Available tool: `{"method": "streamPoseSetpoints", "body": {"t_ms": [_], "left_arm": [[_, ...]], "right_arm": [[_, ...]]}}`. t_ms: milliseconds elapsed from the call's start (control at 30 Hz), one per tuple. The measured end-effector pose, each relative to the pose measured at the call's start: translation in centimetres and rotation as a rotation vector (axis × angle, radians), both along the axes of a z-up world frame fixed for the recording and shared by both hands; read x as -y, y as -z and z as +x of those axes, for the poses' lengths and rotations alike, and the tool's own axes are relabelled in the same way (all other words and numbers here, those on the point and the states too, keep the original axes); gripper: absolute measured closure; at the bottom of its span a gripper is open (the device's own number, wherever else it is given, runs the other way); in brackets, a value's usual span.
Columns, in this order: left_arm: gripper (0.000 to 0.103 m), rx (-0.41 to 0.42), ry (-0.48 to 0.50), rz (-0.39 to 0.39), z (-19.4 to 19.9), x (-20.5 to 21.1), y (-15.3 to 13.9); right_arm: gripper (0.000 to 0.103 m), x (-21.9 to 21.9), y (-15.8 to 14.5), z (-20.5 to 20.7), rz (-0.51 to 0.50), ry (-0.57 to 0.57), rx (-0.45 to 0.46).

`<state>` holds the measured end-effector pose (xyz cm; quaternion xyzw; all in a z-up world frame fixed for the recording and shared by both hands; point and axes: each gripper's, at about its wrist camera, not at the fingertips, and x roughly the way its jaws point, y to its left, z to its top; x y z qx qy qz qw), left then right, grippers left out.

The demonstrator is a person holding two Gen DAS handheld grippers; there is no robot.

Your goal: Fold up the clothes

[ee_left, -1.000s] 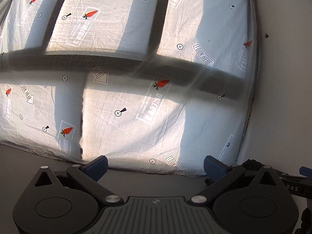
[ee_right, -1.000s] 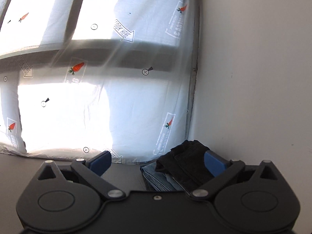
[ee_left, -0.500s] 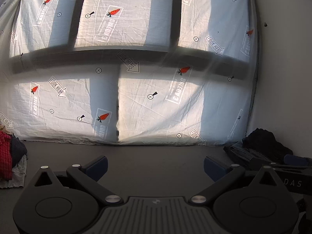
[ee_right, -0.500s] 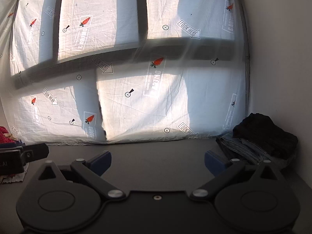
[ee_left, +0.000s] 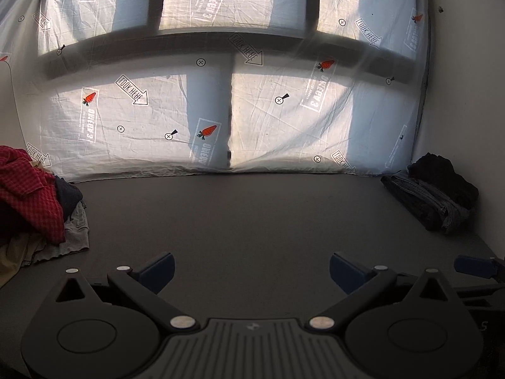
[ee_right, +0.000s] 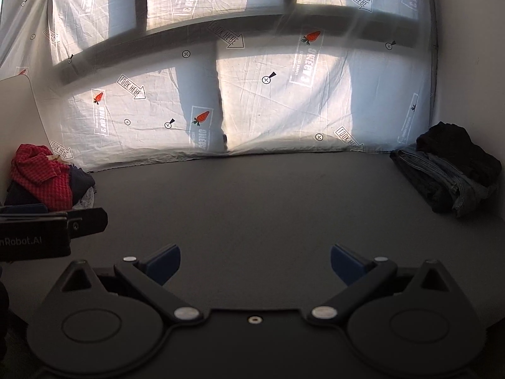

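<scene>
A loose pile of unfolded clothes with a red checked shirt on top (ee_left: 28, 195) lies at the table's left edge; it also shows in the right wrist view (ee_right: 44, 180). A folded stack of dark jeans with a black garment on top (ee_left: 435, 195) sits at the far right by the wall, and shows in the right wrist view (ee_right: 454, 173). My left gripper (ee_left: 251, 270) is open and empty above the dark table (ee_left: 252, 214). My right gripper (ee_right: 255, 263) is open and empty too. Both hover over the table's near middle, well short of either pile.
A white printed sheet with carrots and arrows (ee_left: 252, 94) hangs over the window behind the table. White walls (ee_left: 467, 94) close in the right side and the left. The other gripper's body (ee_right: 38, 233) shows at the left of the right wrist view.
Both grippers have pulled back and tilted down from the sheet, so the table and both clothes piles have come into view. Both stay open.
</scene>
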<state>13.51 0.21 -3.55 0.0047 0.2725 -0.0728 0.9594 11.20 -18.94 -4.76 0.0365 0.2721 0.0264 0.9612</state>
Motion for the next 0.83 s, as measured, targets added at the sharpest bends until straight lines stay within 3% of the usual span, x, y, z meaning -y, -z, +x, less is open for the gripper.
{"method": "streamPoseSetpoints", "body": {"t_ms": [367, 833], "left_arm": [[0.0, -0.014, -0.017, 0.009, -2.2, -3.8, 0.3], [0.0, -0.005, -0.015, -0.001, -2.2, -5.1, -0.2]], "right_arm": [[0.0, -4.6, 0.1, -2.1, -0.036, -0.05, -0.015], [0.0, -6.0, -0.3, -2.2, -0.053, -0.052, -0.004]]}}
